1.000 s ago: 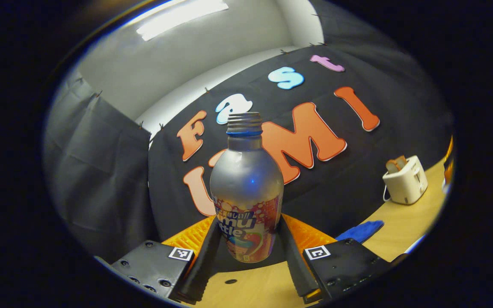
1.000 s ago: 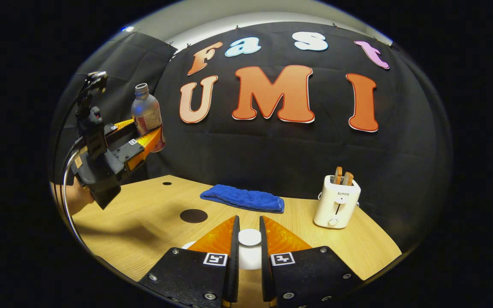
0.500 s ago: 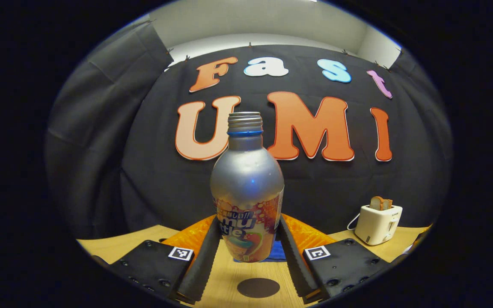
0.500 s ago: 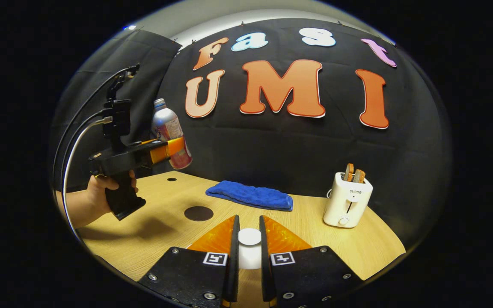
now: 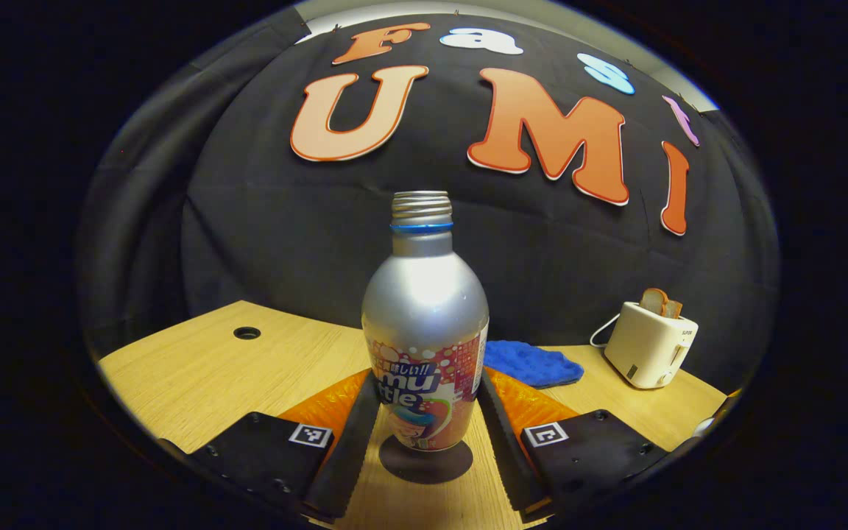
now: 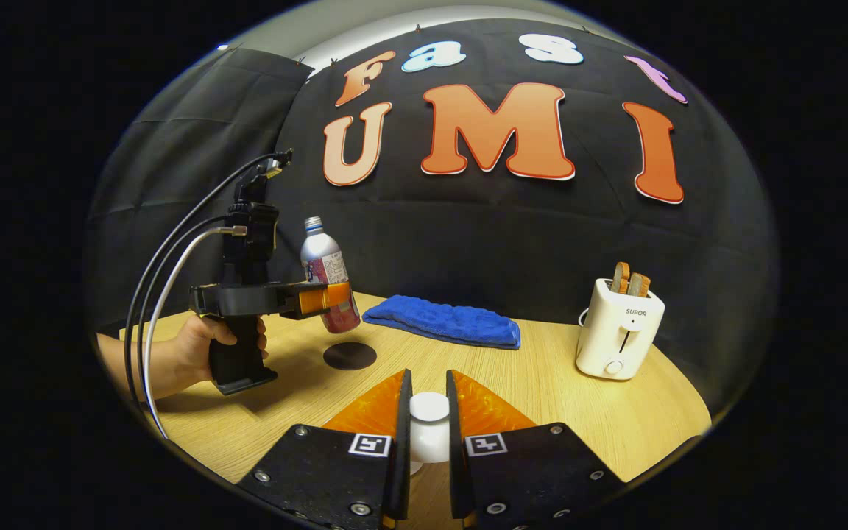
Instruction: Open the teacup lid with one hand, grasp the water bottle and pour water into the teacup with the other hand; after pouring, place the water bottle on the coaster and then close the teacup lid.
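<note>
While the left hand-held gripper (image 5: pixel 424 412) is clamped on the lower, labelled part of the water bottle (image 5: pixel 425 331), the bottle stands upright and uncapped, its base just above the dark round coaster (image 5: pixel 426 461) on the bench (image 5: pixel 196 368). Seen from the right gripper view, that bottle (image 6: pixel 328 276) hangs at about 10 o'clock from the coaster (image 6: pixel 350 355), which lies bare on the wood; whether the base touches the coaster cannot be told from either view. A hand (image 6: pixel 207 346) grips the handle of the left hand-held gripper (image 6: pixel 332 297) at 9 o'clock. The right hand-held gripper (image 6: pixel 425 419) is closed on the white knob of the teacup lid (image 6: pixel 429 406), both fingers pressing its sides; the teacup beneath is hidden. A folded blue towel (image 6: pixel 442 322) lies at 12 o'clock beyond the coaster, near the black cloth wall. A white toaster (image 6: pixel 617 330) with two slices of toast stands at 3 o'clock, well apart from the towel.
</note>
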### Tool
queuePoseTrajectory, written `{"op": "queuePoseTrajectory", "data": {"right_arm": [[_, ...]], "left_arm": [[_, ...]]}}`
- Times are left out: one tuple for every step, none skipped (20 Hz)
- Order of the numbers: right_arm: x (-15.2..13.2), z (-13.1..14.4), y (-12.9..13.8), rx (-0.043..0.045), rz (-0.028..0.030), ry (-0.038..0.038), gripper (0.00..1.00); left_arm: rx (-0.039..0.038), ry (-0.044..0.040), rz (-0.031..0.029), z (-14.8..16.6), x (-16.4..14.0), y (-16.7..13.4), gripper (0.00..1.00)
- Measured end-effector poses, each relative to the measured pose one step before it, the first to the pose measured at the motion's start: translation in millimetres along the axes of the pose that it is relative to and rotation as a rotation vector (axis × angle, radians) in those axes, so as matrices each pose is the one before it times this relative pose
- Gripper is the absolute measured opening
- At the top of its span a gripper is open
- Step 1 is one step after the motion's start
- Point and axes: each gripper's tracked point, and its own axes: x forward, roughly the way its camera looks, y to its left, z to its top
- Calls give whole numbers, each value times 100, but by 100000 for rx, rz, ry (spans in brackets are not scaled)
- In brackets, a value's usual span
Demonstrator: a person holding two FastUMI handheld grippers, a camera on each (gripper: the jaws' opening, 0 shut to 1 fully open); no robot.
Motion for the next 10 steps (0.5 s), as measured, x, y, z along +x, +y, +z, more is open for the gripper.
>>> {"op": "queuePoseTrajectory", "data": {"right_arm": [[166, -168, 14, 239, 212, 565, 23], [192, -199, 283, -84, 873, 462, 23], [147, -97, 125, -129, 265, 280, 23], [124, -243, 193, -19, 745, 517, 23], [157, -279, 185, 147, 493, 807, 23], [116, -246, 115, 203, 492, 775, 22], [137, -130, 284, 206, 637, 554, 23], [52, -214, 303, 172, 686, 304, 23], [70, -13, 309, 120, 851, -56, 23], [68, -45, 227, 200, 592, -45, 22]], "left_arm": [[92, 2310, -779, -526, 490, -57, 80], [307, 2236, -97, -711, 13, -53, 80], [228, 1956, -711, -601, 437, 2, 80], [546, 1838, 33, -546, 120, 68, 80], [832, 1749, -555, -589, 206, -53, 80], [1018, 1553, -711, -234, -153, 65, 80], [930, 1579, -349, -405, 194, -13, 80], [565, 1333, -817, -204, 14, -71, 77], [538, 1356, 287, -322, -76, 87, 76], [882, -1056, 248, 163, 190, 100, 84]]}}
